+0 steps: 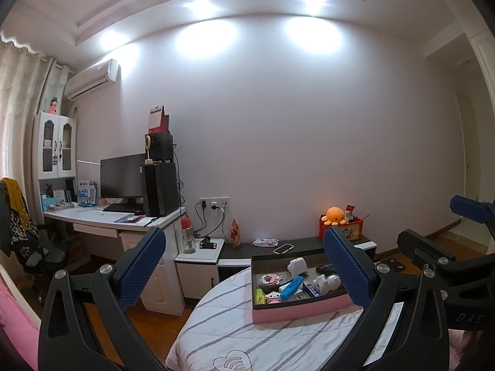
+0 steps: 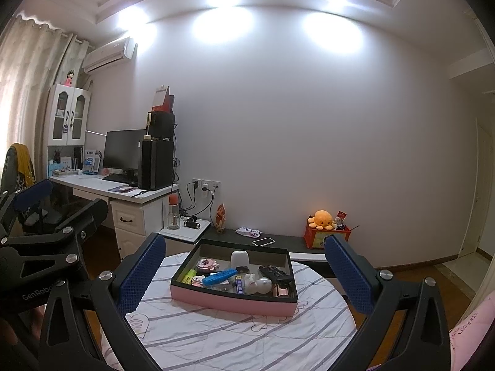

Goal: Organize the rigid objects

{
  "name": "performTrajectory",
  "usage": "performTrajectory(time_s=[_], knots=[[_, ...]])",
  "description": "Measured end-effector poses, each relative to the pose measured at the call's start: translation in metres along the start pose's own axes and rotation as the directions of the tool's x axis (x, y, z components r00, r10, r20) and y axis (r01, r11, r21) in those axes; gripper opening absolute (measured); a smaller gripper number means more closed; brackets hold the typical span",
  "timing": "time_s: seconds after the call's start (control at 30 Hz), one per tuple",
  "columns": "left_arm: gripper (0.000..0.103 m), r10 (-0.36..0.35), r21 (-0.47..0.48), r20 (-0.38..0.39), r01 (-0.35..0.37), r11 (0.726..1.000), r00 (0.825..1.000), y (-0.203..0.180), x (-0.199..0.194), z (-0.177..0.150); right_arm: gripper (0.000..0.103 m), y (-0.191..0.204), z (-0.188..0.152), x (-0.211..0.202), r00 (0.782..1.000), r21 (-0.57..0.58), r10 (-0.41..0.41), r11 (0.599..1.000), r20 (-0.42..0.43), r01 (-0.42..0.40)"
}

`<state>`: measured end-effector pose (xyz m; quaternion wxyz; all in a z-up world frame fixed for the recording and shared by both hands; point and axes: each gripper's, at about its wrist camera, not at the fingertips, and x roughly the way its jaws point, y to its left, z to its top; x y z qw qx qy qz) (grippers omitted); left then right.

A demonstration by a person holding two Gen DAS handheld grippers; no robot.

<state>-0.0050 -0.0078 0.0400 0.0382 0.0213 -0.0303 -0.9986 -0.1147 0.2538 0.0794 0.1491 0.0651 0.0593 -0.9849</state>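
A pink box [image 2: 229,301] with a dark inside stands on a round table with a striped white cloth [image 2: 241,337]. It holds several small items: a blue stapler-like piece [image 2: 219,276], a black remote [image 2: 273,272], a white cup [image 2: 239,259], a white rabbit figure [image 2: 252,284] and a pink brick toy [image 2: 206,263]. The box also shows in the left wrist view [image 1: 297,310]. My right gripper [image 2: 244,275] is open and empty, held back from the box. My left gripper [image 1: 244,270] is open and empty, to the left of the box.
A low dark bench [image 2: 278,242] behind the table carries a phone [image 2: 263,241], a wrapper and a red box with an orange octopus plush [image 2: 321,219]. A white desk [image 2: 123,191] with monitor and PC tower stands at the left. An office chair [image 1: 34,247] is far left.
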Motion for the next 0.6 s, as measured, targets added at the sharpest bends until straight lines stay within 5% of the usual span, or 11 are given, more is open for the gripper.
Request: performTrajectory(time_s=[0.6], knots=[[0.103,0.002,-0.008,0.002,-0.002,1.000,1.000,0.0026,-0.0043,0.0032,0.103,-0.0028,0.0015,0.0018,1.000,0.009,0.017,1.000,0.006,-0.017]])
